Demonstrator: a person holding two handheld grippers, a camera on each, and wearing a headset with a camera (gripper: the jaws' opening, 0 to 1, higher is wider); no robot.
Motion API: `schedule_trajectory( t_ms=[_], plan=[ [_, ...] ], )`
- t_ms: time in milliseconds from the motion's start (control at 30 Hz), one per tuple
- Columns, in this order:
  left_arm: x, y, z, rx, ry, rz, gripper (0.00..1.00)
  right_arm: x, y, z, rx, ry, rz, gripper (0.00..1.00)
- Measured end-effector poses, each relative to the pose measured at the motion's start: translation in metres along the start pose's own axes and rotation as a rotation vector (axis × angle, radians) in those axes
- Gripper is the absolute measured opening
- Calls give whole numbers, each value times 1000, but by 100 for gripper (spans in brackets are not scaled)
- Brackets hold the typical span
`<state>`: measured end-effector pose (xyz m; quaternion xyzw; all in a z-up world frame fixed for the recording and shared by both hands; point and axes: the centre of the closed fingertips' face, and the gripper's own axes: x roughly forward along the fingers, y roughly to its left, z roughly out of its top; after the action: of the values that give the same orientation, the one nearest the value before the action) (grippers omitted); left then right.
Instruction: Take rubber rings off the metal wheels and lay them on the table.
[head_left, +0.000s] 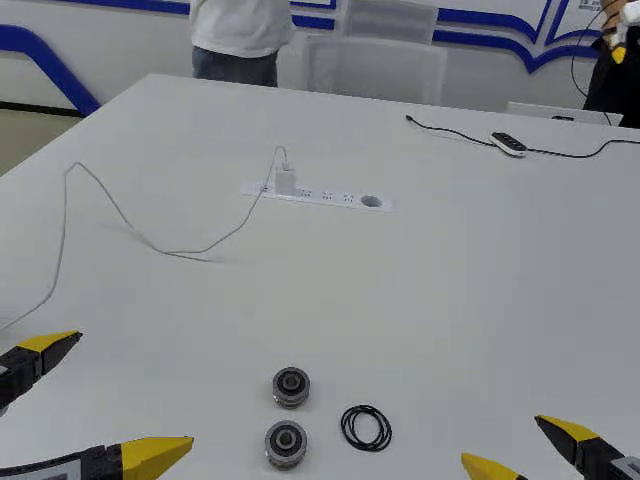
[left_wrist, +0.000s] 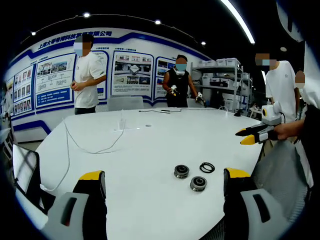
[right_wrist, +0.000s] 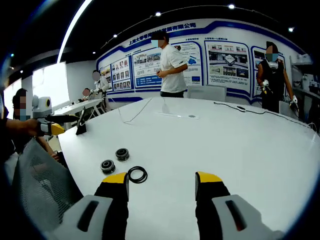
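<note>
Two metal wheels, rubber rings alongside, between left gripper and right gripper, fingers wide.

A big white table stood in the room. The wall had blue lines and posters. Small round lights shone on the dark ceiling.

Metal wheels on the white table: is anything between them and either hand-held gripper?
From the left hand-held gripper, nothing visible: bare white table lies before the two round metal wheels. From the right hand-held gripper, the loose black rubber rings lie flat on the table between it and the wheels.
</note>
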<state>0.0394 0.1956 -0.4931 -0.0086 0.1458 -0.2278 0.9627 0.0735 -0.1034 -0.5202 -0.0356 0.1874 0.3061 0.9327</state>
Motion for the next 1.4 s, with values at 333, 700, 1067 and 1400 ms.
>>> schedule_trajectory(
  t_ms=[333, 700, 1067, 1400],
  plan=[
    [-6, 9, -8, -15, 14, 37, 100, 18, 13, 14, 0, -37, 34, 64],
    [-3, 5, -12, -11, 33, 26, 100, 17, 9, 11, 17, -30, 23, 65],
    [-2, 5, -13, 5, 53, 27, 100, 13, 1, 2, 40, -9, 14, 65],
    [-7, 11, -14, 5, 57, 43, 100, 20, 9, 5, 54, -10, 28, 64]
  ],
)
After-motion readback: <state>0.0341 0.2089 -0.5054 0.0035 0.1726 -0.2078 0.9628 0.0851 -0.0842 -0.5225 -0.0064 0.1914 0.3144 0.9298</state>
